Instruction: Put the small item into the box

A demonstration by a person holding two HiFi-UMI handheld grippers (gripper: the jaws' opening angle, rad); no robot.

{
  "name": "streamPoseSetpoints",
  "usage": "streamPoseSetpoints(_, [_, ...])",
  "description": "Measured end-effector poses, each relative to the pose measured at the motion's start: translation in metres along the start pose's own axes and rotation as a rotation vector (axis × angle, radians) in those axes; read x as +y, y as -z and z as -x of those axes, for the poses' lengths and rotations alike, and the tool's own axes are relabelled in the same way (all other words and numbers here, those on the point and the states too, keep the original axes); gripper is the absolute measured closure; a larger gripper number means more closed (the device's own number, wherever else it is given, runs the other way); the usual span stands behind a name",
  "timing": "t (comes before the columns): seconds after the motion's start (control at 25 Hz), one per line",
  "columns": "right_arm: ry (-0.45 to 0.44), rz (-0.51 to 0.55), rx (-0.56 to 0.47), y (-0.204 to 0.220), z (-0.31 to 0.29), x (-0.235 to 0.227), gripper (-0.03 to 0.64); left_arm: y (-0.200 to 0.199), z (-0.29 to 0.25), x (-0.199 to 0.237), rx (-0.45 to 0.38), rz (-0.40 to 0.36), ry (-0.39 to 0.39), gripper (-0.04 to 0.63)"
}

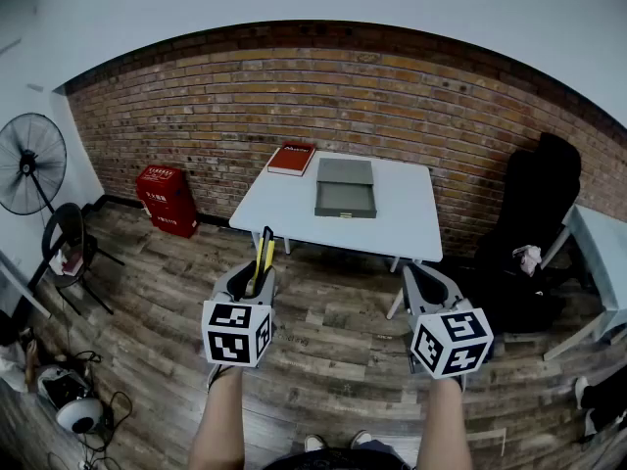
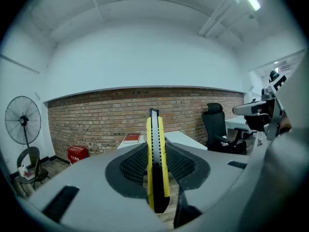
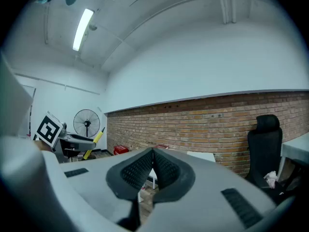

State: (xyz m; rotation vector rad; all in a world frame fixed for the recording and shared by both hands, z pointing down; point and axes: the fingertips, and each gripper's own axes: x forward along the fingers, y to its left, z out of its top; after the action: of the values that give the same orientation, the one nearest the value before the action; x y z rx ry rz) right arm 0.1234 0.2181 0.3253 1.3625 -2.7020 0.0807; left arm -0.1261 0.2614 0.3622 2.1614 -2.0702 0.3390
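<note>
Left gripper clamps the knife; right gripper is closed on nothing. Box lies on the table, well ahead. I'd step close, lower the knife inside, then let go.

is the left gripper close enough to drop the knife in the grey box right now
Probably not yet: the left gripper, shut on the knife, hangs over floor short of the table and box. Nothing blocks the way.

Box inside & red book txt too small.
</note>
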Motion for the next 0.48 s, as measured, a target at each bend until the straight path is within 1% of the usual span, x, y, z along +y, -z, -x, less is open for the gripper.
streamPoseSetpoints(0.28, [0.008,0.0,0.014,0.004,-0.01,-0.001,0.597,0.003,-0.01,0.002,0.008,-0.005,0.018,0.466])
streamPoseSetpoints(0.48, [0.018,-0.007,0.015,0.007,-0.025,-0.012,0.597,0.005,-0.029,0.003,0.015,-0.013,0.026,0.466])
